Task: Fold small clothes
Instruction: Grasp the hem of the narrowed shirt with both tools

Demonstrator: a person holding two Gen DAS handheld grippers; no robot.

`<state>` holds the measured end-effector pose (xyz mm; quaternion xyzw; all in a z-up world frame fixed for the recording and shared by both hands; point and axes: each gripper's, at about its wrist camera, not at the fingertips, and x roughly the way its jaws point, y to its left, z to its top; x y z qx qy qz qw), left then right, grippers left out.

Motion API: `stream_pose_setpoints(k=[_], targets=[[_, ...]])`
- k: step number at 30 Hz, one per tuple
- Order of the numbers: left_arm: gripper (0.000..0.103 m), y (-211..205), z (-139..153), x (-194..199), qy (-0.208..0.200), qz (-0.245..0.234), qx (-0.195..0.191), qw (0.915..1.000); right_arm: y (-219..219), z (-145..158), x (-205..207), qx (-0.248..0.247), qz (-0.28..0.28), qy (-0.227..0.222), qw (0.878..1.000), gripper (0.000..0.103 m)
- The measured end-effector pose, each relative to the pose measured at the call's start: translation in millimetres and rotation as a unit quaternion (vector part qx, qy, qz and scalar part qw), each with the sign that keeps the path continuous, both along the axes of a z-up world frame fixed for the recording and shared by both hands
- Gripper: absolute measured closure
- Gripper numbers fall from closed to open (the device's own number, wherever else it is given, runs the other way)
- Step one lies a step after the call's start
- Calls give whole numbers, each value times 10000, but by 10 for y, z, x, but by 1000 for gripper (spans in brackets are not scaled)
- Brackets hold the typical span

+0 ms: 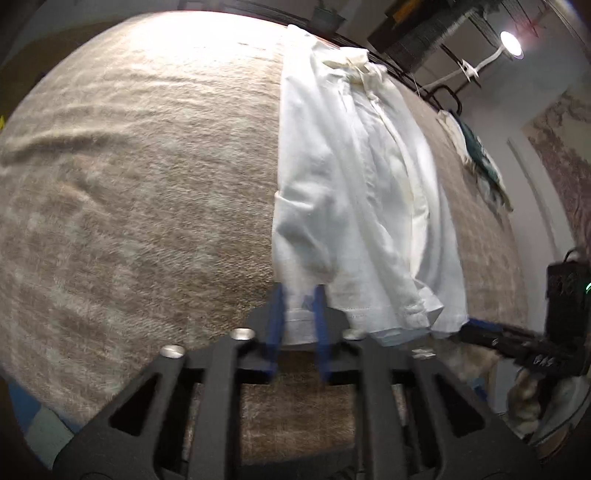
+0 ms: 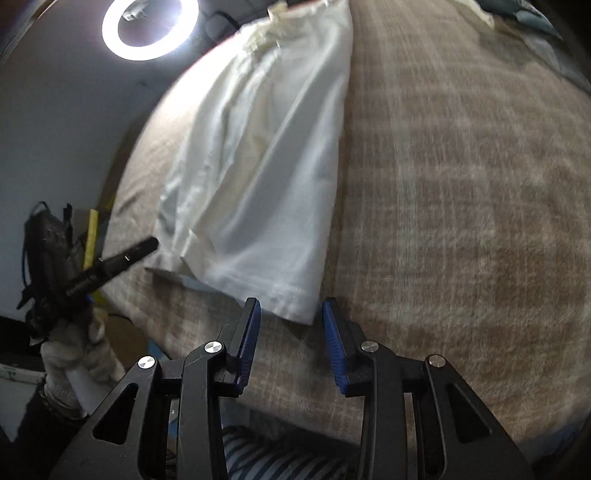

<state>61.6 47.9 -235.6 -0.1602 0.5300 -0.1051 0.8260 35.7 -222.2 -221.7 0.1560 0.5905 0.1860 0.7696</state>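
A white garment point(image 1: 347, 192) lies lengthwise on a beige fuzzy blanket point(image 1: 140, 192), folded into a long strip. My left gripper point(image 1: 300, 299) has its blue pads on either side of the garment's near hem corner, with cloth between them. In the right wrist view the same garment point(image 2: 258, 177) runs away from me. My right gripper point(image 2: 291, 317) is open, its blue pads point(image 2: 332, 339) straddling the other near hem corner just short of the cloth. The left gripper also shows at the left of that view point(image 2: 110, 262), and the right gripper at the right of the left wrist view point(image 1: 517, 343).
A teal and white pile of clothes point(image 1: 476, 155) lies at the blanket's far right edge. A ring light point(image 2: 147, 26) shines beyond the far end. The blanket point(image 2: 461, 221) spreads wide on both sides of the garment. A striped cloth point(image 2: 280, 458) shows below my right gripper.
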Motion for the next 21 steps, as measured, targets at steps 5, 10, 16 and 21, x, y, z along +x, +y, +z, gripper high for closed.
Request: stream_pose_setpoints(k=[5, 10, 16, 21], targets=[[101, 55, 35, 11, 3, 135, -263, 9996, -8, -57, 54, 78, 151, -89, 9998, 100], [101, 185, 259, -173, -262, 226, -309, 9989, -297, 165, -82, 466, -14, -339, 9983, 101], [102, 141, 5, -155, 52, 239, -213, 9995, -256, -42, -76, 149, 65, -152, 9998, 102], [102, 178, 222, -185, -307, 157, -95, 9994, -231, 178, -75, 343, 116, -477, 9982, 102]])
